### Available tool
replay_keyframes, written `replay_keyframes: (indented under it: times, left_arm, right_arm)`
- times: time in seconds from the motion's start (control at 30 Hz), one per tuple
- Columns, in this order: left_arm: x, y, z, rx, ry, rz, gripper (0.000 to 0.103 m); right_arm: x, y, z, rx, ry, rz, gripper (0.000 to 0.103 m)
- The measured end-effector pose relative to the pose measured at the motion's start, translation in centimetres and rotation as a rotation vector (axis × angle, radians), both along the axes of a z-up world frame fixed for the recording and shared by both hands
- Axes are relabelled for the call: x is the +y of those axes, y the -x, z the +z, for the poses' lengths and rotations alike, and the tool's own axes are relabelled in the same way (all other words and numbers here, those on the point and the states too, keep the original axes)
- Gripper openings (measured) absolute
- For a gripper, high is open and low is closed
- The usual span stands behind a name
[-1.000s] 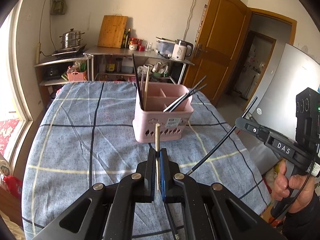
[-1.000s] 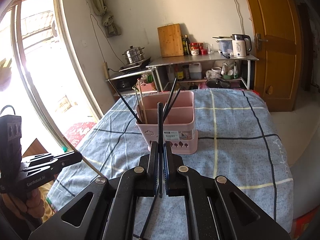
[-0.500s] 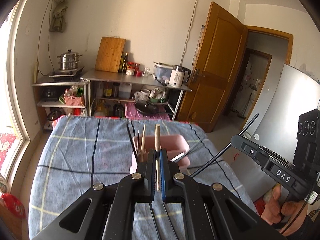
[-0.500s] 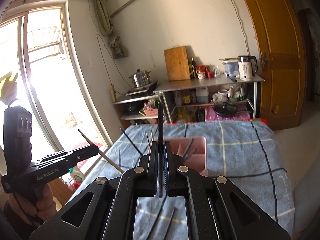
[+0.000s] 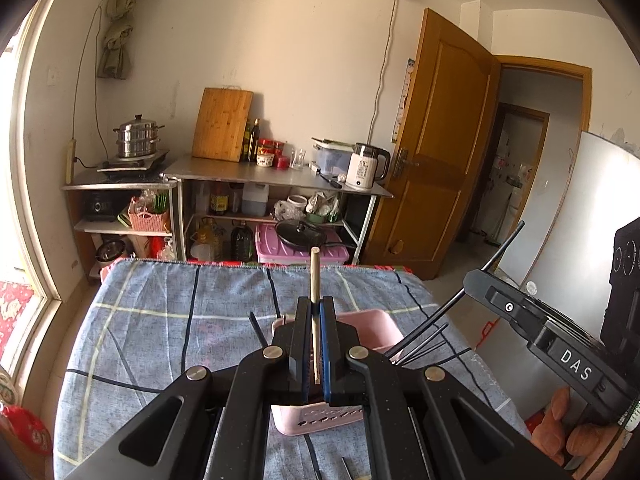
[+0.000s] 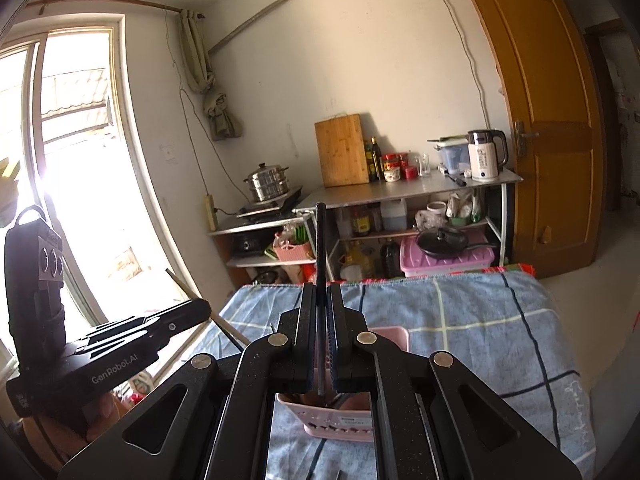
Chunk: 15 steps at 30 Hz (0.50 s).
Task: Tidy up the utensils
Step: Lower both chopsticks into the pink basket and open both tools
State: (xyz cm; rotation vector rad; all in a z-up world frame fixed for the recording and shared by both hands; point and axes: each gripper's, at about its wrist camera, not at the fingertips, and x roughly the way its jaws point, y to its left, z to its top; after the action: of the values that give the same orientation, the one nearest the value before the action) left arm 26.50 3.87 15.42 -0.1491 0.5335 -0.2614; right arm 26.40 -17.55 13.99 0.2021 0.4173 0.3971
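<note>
Now | left fingers (image 5: 316, 312) clamp wooden chopstick (image 5: 315, 276) | right fingers (image 6: 320, 300) clamp black chopstick (image 6: 320, 248)

Both wrist views toward kitchen shelves (image 5: 276, 178)

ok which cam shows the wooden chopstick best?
Left wrist: the wooden chopstick stands clamped in the left gripper, dead centre. Right wrist shows only a thin slanted sliver poking past that gripper at the left edge.

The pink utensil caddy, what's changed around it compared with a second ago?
Both grippers rose and came in over the pink plastic utensil caddy, which now sits low behind their jaws. Unchanged: left gripper clamps the pale wooden chopstick, right gripper the black chopstick.
</note>
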Motion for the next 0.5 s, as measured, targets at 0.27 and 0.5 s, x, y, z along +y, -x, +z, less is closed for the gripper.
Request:
replay_keyframes:
  times: [0.27,0.5]
  left_arm:
    - [-0.5,-1.4,-4.4,0.091,-0.022,0.006,0.004]
    - [-0.4,-2.5,-7.4,0.175,-0.036,0.021,0.005]
  right_arm:
    - [1.0,-1.1,-3.7,0.092,0.040,0.010,0.005]
    - [1.4,-2.3,-6.2,0.196,0.078,0.030,0.005]
